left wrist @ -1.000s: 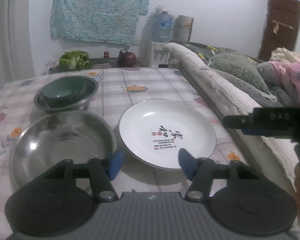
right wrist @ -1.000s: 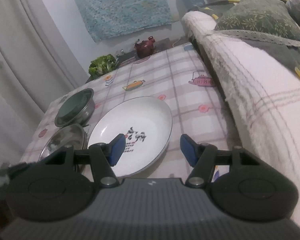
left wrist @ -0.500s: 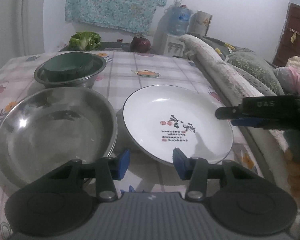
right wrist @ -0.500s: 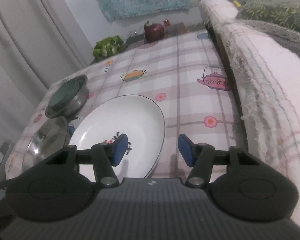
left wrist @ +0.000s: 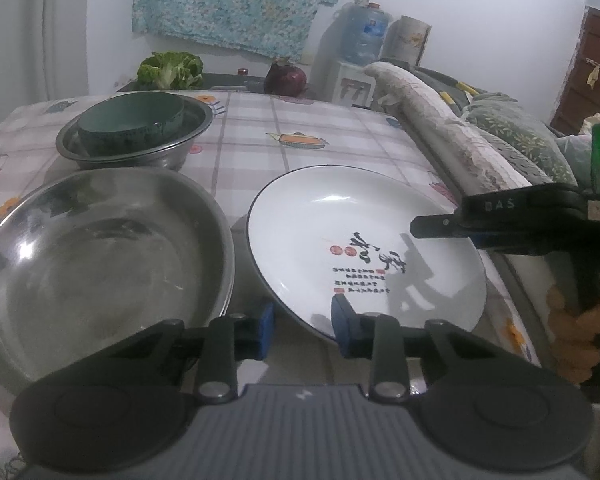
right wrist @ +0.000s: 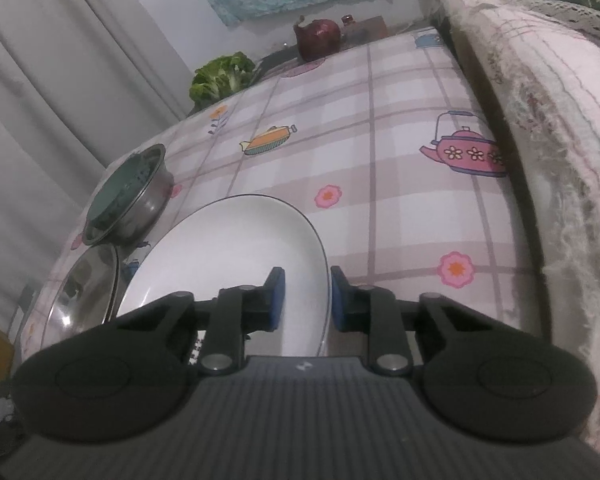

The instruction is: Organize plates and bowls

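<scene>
The white plate (left wrist: 364, 240) is set near the right edge of the checked tablecloth (left wrist: 332, 132), just beside the large steel basin (left wrist: 100, 256); behind the basin, toward the far left corner, a green bowl (left wrist: 132, 122) is nested in a smaller steel bowl (left wrist: 180, 148). The plate's near rim is straddled by the left gripper (left wrist: 302, 330), jaws narrowed but seemingly not yet pressed on it. Its right rim is straddled by the right gripper (right wrist: 305, 300), one pad over the plate face and one outside, the gap narrow; firm contact cannot be confirmed.

A slip is judged the main risk: glazed ceramic pinched only at a thin sloping rim could slide out if lifted unevenly by the two grippers, or be knocked against the basin. The letters "DAS" are read on the right gripper's body in the left view. Dark calligraphy and small red marks are printed on the plate, not legible.
</scene>
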Demonstrator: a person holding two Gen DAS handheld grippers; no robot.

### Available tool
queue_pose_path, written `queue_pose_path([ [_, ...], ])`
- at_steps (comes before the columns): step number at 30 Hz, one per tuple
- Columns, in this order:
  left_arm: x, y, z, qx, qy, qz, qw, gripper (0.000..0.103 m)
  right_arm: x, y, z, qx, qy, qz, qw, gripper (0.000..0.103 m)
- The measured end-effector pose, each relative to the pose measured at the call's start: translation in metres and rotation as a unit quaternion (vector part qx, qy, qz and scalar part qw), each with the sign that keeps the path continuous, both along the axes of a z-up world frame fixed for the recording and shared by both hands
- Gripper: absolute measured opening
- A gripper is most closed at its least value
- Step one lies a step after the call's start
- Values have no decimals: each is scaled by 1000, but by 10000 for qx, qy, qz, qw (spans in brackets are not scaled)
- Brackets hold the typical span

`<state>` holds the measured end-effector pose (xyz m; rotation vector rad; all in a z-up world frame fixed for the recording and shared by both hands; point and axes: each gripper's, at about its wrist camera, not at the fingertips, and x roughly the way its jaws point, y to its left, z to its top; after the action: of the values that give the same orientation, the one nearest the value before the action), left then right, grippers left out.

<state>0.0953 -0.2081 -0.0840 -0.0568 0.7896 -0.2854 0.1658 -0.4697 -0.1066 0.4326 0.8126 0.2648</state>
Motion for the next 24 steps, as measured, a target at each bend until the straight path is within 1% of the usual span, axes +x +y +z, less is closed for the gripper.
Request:
queue_pose_path([
  [5, -3, 2, 1, 61, -93, -121, 9999, 30, -5, 0, 1, -27, 53, -37, 10000, 22],
  [10, -10, 4, 4, 36, -68, -267, 9996, 29, -22, 1, 3, -43, 122, -137, 9998, 22],
  [13, -18, 5, 5, 49, -87, -360, 9993, 30, -37, 1, 4, -14, 196, -234, 9995, 22],
  [16, -24, 9, 7, -22, -23, -435, 9990, 30, -56, 4, 5, -41, 234, -304, 9993, 22],
  [22, -33, 17, 8, -25, 47, -568, 9984, 29, -96, 17, 5, -71, 256, -348, 9990, 22],
  [24, -34, 21, 8, -36, 62, -564, 9984, 26, -109, 22, 4, -21, 264, -317, 9991, 22],
])
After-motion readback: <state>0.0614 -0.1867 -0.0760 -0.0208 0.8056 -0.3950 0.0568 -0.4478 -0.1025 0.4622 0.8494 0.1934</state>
